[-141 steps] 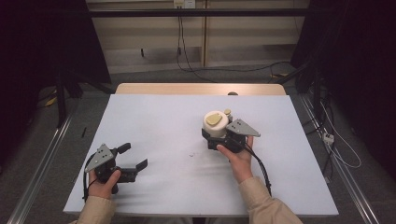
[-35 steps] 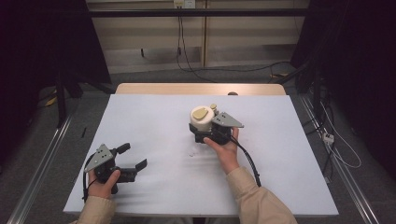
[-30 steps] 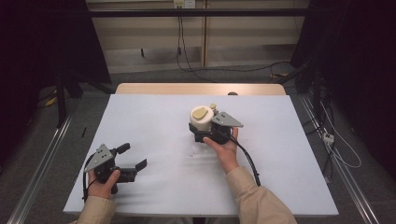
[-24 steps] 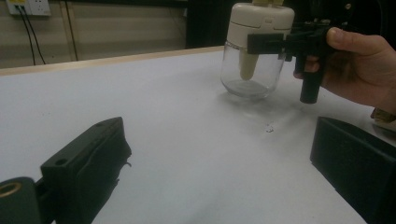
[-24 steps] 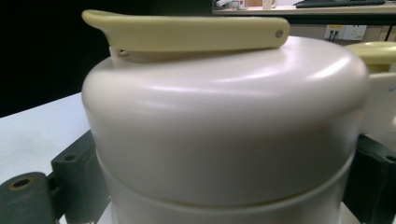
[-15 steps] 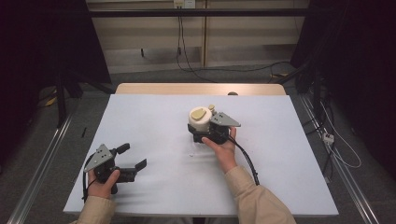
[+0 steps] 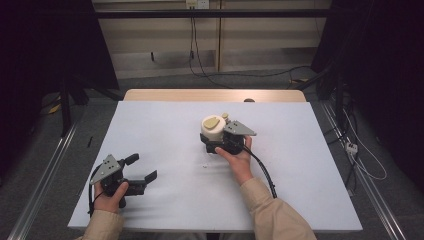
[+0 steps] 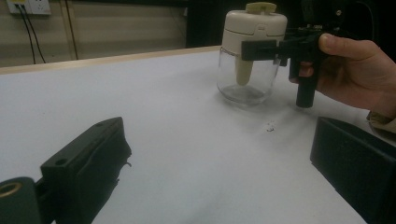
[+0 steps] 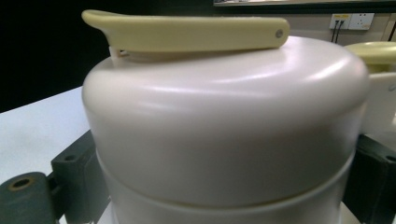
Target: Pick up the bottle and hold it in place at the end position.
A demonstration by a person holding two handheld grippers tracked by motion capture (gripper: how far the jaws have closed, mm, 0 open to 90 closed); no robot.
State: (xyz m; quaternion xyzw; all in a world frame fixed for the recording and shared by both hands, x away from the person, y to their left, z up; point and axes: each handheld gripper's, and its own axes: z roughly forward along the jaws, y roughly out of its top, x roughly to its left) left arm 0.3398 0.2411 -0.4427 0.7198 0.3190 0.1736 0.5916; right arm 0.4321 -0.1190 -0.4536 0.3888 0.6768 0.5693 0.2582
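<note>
The jar (image 7: 214,131) stood upright on the white table (image 7: 165,125), a little right of centre. Its lower body was clear glass; its upper part was a cream plastic cap (image 9: 224,121) with a pale yellow lever (image 9: 187,31) lying flat on top. A cream stem (image 8: 243,71) hung inside the glass.

High view: white worktop (image 7: 165,125) with a person's forearms entering from the bottom edge. The right hand-held gripper (image 7: 212,142), near the centre, has its jaws closed on a cream-lidded jar (image 7: 213,128) that stands upright on the worktop. The left hand-held gripper (image 7: 141,169), jaws spread apart and holding nothing, rests near the front left corner, well apart from the jar.
</note>
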